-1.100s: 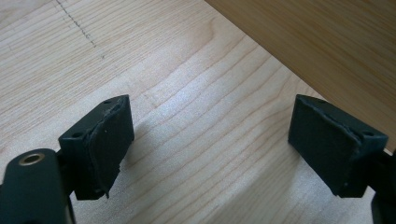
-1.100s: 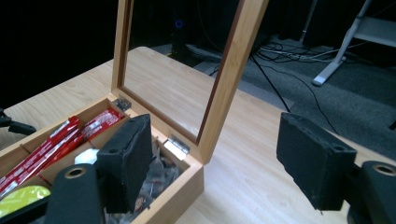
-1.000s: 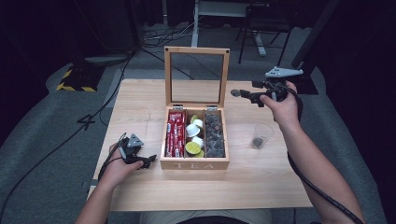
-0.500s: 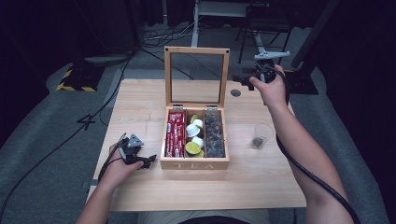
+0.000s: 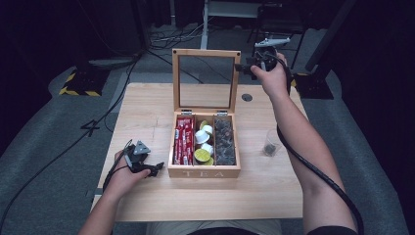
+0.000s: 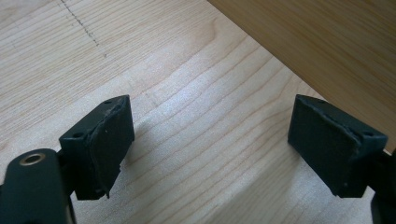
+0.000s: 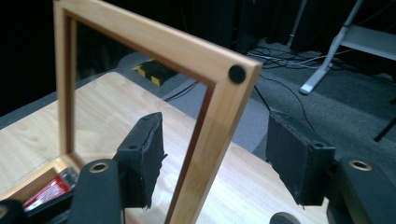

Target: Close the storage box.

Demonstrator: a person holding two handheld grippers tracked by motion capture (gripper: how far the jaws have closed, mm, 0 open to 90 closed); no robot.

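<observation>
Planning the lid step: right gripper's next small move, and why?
Probably shut the right gripper on the upright glass-paned wooden lid of the wooden tea box: its open jaws already straddle the lid's side rail, not yet clamping it.

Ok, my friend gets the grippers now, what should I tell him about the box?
Right gripper: open, jaws either side of the lid's right edge, not squeezing yet.
Left gripper: open, holding nothing, low over the table beside the tea box's left wall.
The box stands open, lid upright; red packets, pods and dark pieces fill its three compartments. A small cup stands to its right.
Probably left: close the lid.
</observation>
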